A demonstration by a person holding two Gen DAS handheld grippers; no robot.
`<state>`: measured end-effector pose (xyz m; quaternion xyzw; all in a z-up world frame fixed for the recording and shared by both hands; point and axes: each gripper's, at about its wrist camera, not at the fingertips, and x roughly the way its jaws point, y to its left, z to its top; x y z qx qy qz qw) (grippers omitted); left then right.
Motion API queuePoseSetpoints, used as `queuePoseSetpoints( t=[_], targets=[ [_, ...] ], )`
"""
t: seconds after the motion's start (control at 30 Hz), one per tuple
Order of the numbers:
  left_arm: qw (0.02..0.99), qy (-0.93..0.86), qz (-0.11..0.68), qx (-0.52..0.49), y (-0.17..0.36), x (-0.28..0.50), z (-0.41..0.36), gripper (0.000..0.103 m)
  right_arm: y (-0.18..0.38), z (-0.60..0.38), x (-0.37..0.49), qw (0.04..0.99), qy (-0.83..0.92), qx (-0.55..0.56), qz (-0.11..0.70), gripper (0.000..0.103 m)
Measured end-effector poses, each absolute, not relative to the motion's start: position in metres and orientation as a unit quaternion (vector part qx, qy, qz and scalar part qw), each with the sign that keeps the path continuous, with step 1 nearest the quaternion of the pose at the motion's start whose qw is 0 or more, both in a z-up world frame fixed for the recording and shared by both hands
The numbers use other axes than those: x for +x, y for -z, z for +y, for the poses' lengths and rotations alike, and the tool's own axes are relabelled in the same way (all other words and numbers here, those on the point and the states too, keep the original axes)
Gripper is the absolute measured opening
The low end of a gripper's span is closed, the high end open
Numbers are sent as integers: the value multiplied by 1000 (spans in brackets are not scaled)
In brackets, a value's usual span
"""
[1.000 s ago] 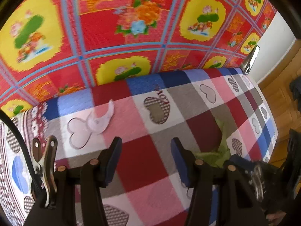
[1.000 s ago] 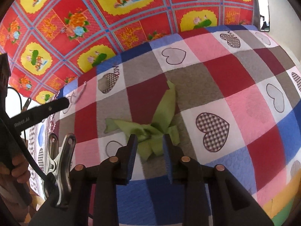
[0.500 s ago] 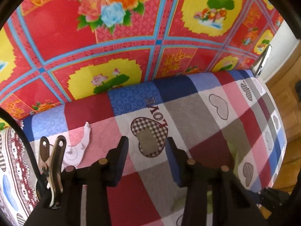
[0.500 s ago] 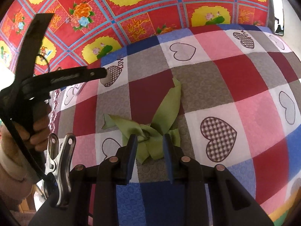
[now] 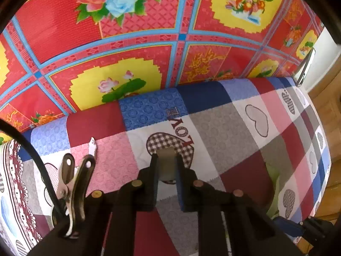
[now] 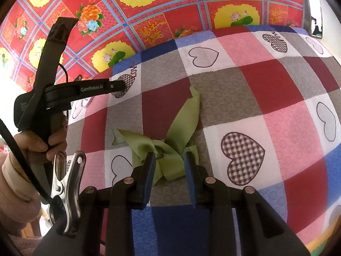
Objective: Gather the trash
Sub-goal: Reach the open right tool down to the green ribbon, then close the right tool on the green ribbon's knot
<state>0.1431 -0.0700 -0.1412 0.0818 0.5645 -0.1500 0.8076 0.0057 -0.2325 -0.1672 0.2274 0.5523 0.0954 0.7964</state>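
Observation:
A small grey-tan scrap (image 5: 165,163) sits on the checked heart of the patchwork quilt (image 5: 230,132). My left gripper (image 5: 166,164) is shut on this scrap; it also shows in the right wrist view (image 6: 119,87) with its tips on the checked heart. A crumpled green ribbon (image 6: 170,145) lies on the quilt. My right gripper (image 6: 168,160) is open, its fingers on either side of the ribbon's knot. A white paper scrap (image 5: 93,147) lies left of the left gripper, partly hidden by a metal clip.
A bright red and yellow floral cloth (image 5: 132,49) rises behind the quilt. The quilt's right edge drops to a wooden floor (image 5: 328,106). A metal object (image 6: 313,10) stands at the far right corner. The green ribbon's edge shows in the left wrist view (image 5: 275,183).
My left gripper moved forward over the checked heart and closed on the grey-tan scrap. My right gripper stayed around the green ribbon, its fingers a little wider apart.

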Motion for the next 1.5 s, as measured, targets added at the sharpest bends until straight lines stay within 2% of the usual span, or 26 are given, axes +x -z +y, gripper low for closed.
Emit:
queuePoseSetpoints(
  t=[0.6, 0.9, 1.03, 1.1, 1.5],
  targets=[
    [814, 149, 559, 46, 98, 112, -26, 14, 173, -225, 11, 798, -102, 203, 559, 29],
    [818, 135, 558, 42, 89, 94, -4, 14, 166, -218, 10, 814, -109, 157, 549, 30],
    [820, 127, 556, 42, 90, 86, 2, 14, 164, -214, 12, 820, -107, 128, 548, 15],
    [821, 123, 556, 37, 90, 83, 7, 14, 165, -215, 13, 816, -112, 138, 550, 5],
    [831, 89, 548, 17, 79, 58, 40, 14, 146, -202, 10, 813, -177, 181, 524, 2]
  ],
)
